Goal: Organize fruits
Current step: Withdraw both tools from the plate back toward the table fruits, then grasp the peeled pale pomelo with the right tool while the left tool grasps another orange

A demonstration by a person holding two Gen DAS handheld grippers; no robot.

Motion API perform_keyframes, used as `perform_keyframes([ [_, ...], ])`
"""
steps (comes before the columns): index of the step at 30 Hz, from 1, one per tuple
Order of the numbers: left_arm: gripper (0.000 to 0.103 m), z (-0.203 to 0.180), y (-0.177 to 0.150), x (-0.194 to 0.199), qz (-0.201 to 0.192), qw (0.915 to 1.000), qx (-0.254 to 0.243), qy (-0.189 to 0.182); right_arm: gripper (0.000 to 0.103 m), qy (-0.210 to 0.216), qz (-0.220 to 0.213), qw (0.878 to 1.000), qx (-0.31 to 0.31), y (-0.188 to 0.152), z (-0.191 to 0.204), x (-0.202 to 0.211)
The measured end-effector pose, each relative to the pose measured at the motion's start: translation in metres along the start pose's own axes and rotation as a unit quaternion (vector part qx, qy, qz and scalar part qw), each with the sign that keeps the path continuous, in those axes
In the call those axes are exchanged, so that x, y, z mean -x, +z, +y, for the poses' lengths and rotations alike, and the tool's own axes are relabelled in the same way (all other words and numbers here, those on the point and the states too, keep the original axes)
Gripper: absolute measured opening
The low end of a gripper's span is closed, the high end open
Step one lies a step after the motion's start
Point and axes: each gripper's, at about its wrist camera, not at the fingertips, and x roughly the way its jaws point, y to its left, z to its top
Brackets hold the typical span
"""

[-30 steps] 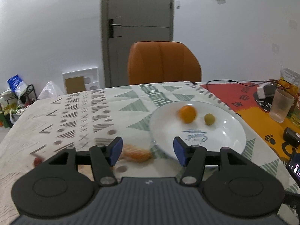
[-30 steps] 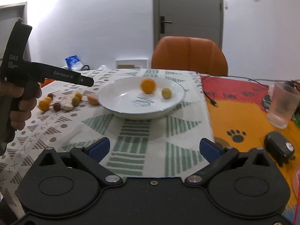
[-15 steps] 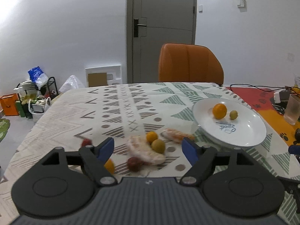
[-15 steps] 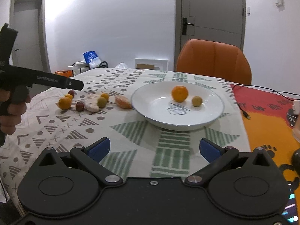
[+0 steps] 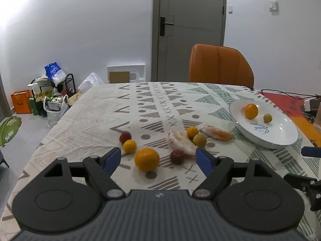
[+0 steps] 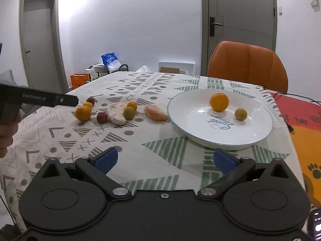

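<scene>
Step in hand: approach for pickup; left tool (image 5: pixel 158 158) stands apart, empty, framing the large orange (image 5: pixel 146 159) on the worktop (image 5: pixel 152 104); right tool (image 6: pixel 163 159) likewise apart, empty, short of the plate (image 6: pixel 180 108); next move calls for lowering, clamping the orange, then carrying it to the plate.

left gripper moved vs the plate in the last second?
Yes. The left gripper has swung left, away from the white plate, and now faces the loose orange.
</scene>
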Motion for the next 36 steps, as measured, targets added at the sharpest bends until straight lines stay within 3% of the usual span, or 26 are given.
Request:
perform_keyframes([
  [12, 0.079, 0.021, -0.011, -0.009, 0.006, 0.9996, 0.028, 0.003, 0.103, 0.037, 0.001, 0.999, 0.016, 0.013, 0.024, -0.029],
  [21, 0.073, 0.026, -0.012, -0.023, 0.011, 0.9992, 0.039, -0.003, 0.102, 0.046, 0.003, 0.998, 0.053, 0.025, 0.043, -0.052],
  [36, 0.057, 0.032, -0.008, -0.045, 0.017, 0.9983, 0.053, -0.016, 0.068, 0.094, 0.027, 0.993, 0.060, 0.042, 0.053, -0.091],
])
